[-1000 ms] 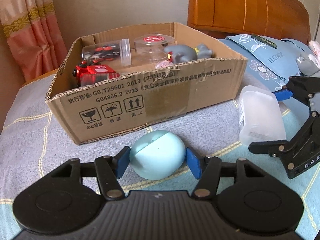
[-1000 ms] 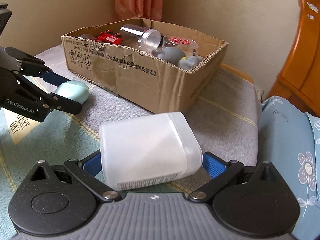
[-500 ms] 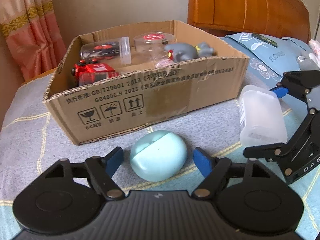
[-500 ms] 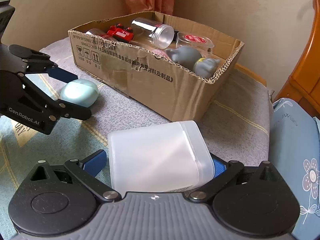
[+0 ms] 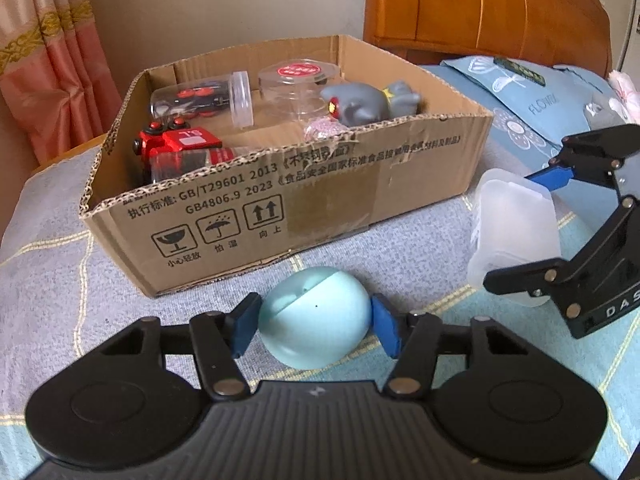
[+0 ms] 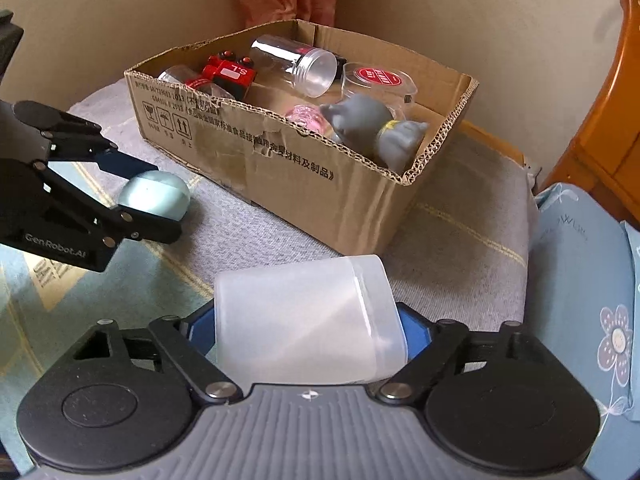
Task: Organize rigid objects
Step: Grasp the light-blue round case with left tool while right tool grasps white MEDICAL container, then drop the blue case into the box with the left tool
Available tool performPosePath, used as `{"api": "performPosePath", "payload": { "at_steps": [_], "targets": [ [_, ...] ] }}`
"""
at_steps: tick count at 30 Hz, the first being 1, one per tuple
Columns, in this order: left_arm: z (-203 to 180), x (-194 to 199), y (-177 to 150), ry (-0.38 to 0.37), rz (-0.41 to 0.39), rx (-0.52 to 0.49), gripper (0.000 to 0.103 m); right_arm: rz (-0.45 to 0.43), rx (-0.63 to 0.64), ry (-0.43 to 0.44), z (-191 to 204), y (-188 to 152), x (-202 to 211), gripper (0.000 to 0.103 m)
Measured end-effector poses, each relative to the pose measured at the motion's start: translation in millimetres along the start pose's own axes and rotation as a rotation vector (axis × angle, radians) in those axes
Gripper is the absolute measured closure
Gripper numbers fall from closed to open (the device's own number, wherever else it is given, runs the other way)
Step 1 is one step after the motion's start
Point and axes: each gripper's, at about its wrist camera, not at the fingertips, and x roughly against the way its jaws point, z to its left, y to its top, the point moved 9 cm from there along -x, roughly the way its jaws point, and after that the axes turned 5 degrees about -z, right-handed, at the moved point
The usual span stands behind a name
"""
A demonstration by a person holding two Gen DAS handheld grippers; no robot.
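Note:
My left gripper (image 5: pixel 314 326) is shut on a pale blue egg-shaped case (image 5: pixel 314 316), held just in front of the cardboard box (image 5: pixel 360 200); the case also shows in the right wrist view (image 6: pixel 156 198). My right gripper (image 6: pixel 308 332) is shut on a frosted white plastic container (image 6: pixel 304 320), lifted above the bedspread to the right of the box; it also shows in the left wrist view (image 5: pixel 514 232). The box (image 6: pixel 320 184) holds a red toy truck (image 5: pixel 180 150), clear jars (image 5: pixel 236 98), a round clear tub with a red label (image 5: pixel 298 80) and a grey toy figure (image 5: pixel 368 104).
The box sits on a grey and teal checked bedspread (image 5: pixel 52 256). A blue flowered pillow (image 5: pixel 532 96) and a wooden headboard (image 5: pixel 480 4) are at the right. A pink curtain (image 5: pixel 48 52) hangs at the back left.
My left gripper opened around the blue case half a second ago and has closed on it again. My right gripper has lifted the white container and tilted toward the box.

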Motion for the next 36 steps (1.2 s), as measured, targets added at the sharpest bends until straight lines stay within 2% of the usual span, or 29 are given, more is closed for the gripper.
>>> {"api": "performPosePath", "payload": {
  "at_steps": [6, 12, 16, 22, 29, 32, 36],
  "targets": [
    [-5, 7, -1, -0.052, 0.054, -0.028, 0.045, 0.008, -0.007, 0.039, 5, 3, 12, 0.016],
    [-10, 31, 9, -0.100, 0.068, -0.065, 0.045, -0.005, -0.006, 0.056, 7, 12, 30, 0.016],
    [-8, 51, 31, -0.112, 0.039, -0.084, 0.045, -0.029, 0.019, 0.048, 8, 24, 45, 0.016],
    [-2, 68, 85, -0.094, -0.059, -0.126, 0.045, -0.099, 0.014, 0.042, 3, 57, 63, 0.016],
    [13, 41, 137, -0.046, -0.090, -0.141, 0.045, -0.159, 0.006, 0.028, -4, 94, 70, 0.016],
    [20, 19, 147, -0.022, -0.074, -0.128, 0.045, -0.170, -0.005, 0.025, -8, 105, 68, 0.017],
    [29, -5, 151, 0.009, -0.058, -0.097, 0.044, -0.167, -0.034, 0.040, -13, 115, 60, 0.023]
  ]
}}
